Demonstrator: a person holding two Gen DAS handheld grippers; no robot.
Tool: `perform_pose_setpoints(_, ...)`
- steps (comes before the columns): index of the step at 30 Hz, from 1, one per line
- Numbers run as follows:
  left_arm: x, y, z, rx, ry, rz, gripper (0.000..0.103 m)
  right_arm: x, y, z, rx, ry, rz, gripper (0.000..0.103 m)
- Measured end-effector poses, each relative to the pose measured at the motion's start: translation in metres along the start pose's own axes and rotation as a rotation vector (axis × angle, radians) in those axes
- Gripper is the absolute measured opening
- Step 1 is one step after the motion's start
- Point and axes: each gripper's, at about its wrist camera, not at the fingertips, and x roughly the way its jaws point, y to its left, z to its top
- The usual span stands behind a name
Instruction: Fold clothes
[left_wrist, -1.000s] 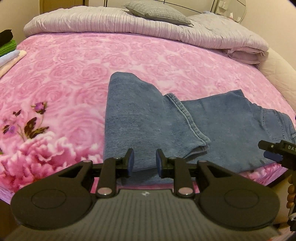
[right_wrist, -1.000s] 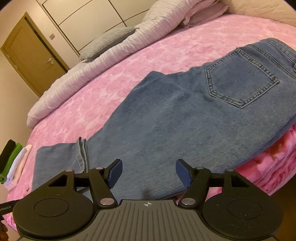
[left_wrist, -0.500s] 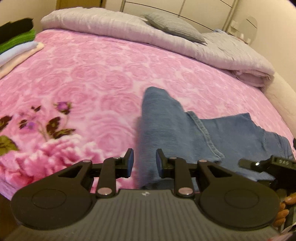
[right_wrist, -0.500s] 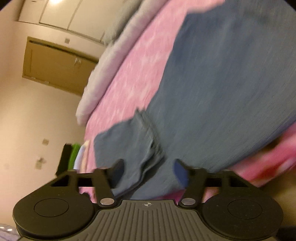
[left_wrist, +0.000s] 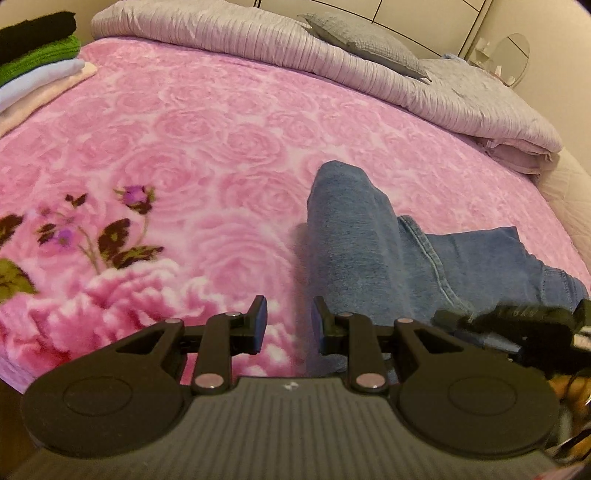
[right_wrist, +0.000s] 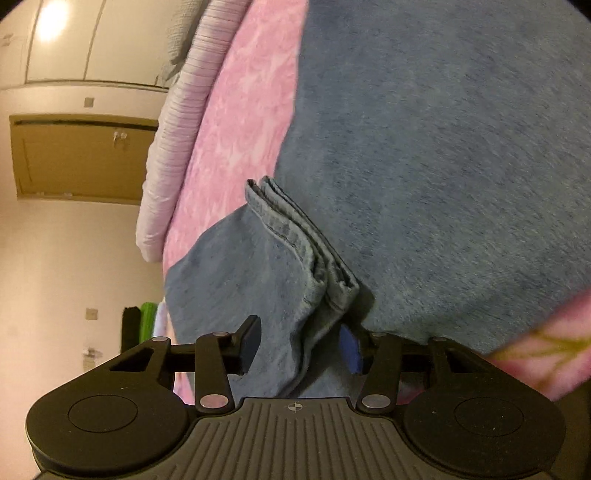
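Blue jeans (left_wrist: 369, 236) lie folded on the pink rose bedspread (left_wrist: 184, 155), the leg end doubled over the thigh part. My left gripper (left_wrist: 286, 325) hovers open over the bedspread just left of the jeans' near edge, with nothing between its fingers. My right gripper (right_wrist: 300, 345) is rolled sideways at the jeans' (right_wrist: 443, 184) near edge, where the leg hems (right_wrist: 306, 240) end. Its jaws are closing with a bunched fold of denim between them, and the pads still stand apart. In the left wrist view the right gripper (left_wrist: 517, 321) shows as a blur at the jeans' right.
A stack of folded clothes (left_wrist: 37, 66) sits at the bed's far left. A lilac quilt (left_wrist: 295, 48) and grey pillow (left_wrist: 362, 40) run along the far side. The bed's front edge is just under both grippers. A brown door (right_wrist: 74, 158) stands beyond.
My left gripper slid left, off the jeans to the bedspread beside them. My right gripper rolled, dropped to the jeans' near edge by the hems, and its jaws narrowed around the denim.
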Motion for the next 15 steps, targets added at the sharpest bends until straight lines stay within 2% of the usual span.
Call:
perform_pose_setpoints(3, 0.001, -0.005, 0.002, 0.004, -0.006, -0.011, 0.021, -0.018, 0.013, -0.005, -0.155, -0.125, -0.011, 0.006)
perform_pose_setpoints(7, 0.006, -0.018, 0.002, 0.029, 0.002, -0.044, 0.021, -0.082, 0.039, -0.006, -0.447, -0.376, -0.072, 0.006)
perform_pose_setpoints(9, 0.010, -0.026, 0.002, 0.043, 0.008, -0.062, 0.021, -0.116, 0.040, -0.009, -0.551, -0.498, -0.142, 0.006)
perform_pose_setpoints(11, 0.021, -0.039, 0.000, 0.060, 0.032, -0.090, 0.021, -0.137, 0.021, -0.002, -0.539, -0.530, -0.224, 0.007)
perform_pose_setpoints(12, 0.026, -0.046, -0.001, 0.069, 0.044, -0.104, 0.021, -0.142, 0.004, 0.005, -0.473, -0.513, -0.243, 0.007)
perform_pose_setpoints(13, 0.031, -0.052, -0.002, 0.078, 0.055, -0.119, 0.021, -0.145, -0.015, 0.013, -0.386, -0.485, -0.252, 0.007)
perform_pose_setpoints(15, 0.042, -0.068, -0.007, 0.103, 0.080, -0.134, 0.021, -0.143, -0.062, 0.030, -0.140, -0.396, -0.202, 0.007)
